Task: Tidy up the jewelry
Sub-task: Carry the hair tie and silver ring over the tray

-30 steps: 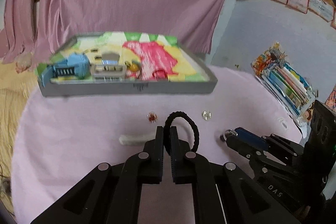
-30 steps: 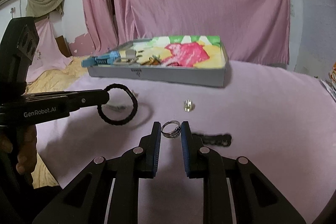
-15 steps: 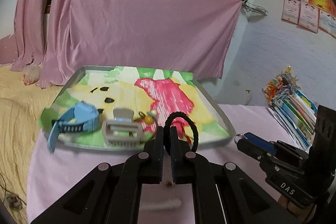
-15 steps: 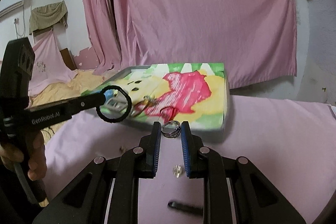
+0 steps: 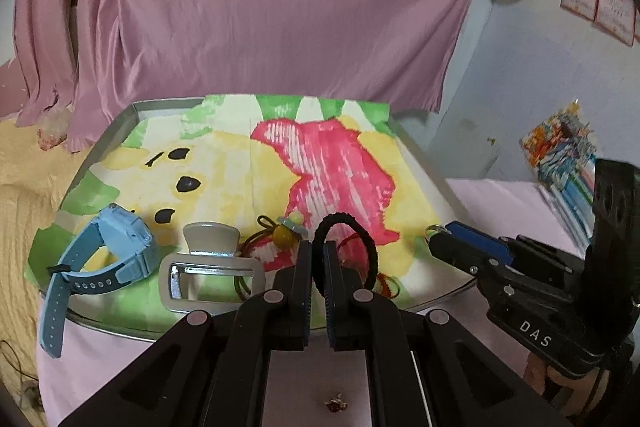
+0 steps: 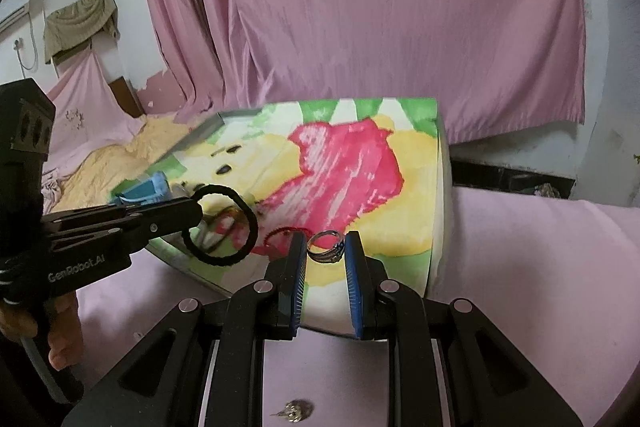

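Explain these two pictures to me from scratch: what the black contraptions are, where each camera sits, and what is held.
No robot here: a person holds two black hand-held grippers, each with a fisheye camera looking along its fingers. The left wrist view shows the left gripper pinching a black hair tie. The right wrist view shows the right gripper clamping a silver ring. Both hover over a metal tray lined with a colourful drawing. In it lie a blue watch, a grey hair claw and a corded charm. The tray sits on a pink cloth.
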The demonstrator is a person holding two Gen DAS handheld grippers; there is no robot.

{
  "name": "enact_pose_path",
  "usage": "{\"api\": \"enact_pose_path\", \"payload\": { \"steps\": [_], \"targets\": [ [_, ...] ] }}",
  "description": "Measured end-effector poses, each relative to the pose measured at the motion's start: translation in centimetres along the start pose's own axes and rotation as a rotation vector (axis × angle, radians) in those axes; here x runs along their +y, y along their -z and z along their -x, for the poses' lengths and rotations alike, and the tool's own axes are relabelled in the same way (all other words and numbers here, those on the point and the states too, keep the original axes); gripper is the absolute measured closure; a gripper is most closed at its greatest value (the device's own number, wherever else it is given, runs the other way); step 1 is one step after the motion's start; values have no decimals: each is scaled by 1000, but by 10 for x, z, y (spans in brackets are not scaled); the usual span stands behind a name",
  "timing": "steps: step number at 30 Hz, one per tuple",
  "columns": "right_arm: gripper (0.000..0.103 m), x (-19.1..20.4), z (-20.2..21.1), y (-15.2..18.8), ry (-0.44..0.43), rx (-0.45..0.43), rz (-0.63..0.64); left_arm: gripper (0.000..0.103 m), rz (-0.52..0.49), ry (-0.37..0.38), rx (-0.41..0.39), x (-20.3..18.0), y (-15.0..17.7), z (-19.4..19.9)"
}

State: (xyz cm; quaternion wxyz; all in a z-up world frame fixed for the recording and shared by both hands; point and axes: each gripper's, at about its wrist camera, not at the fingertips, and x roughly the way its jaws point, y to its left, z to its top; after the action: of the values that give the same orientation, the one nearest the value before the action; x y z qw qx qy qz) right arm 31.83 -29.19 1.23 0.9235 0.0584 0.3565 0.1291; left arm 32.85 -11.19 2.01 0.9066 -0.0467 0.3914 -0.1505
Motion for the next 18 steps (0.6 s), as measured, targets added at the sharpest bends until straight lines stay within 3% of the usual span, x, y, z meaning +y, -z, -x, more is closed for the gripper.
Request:
{"api": "enact_pose_path", "payload": {
  "steps": [10, 18],
  "targets": [
    [86, -5, -25, 4, 0, 94, -9, 97, -5, -10, 75, 1, 4, -17],
    [86, -3, -24, 3, 14, 107, 6, 97, 7, -12, 85, 3, 6, -19]
  ]
}}
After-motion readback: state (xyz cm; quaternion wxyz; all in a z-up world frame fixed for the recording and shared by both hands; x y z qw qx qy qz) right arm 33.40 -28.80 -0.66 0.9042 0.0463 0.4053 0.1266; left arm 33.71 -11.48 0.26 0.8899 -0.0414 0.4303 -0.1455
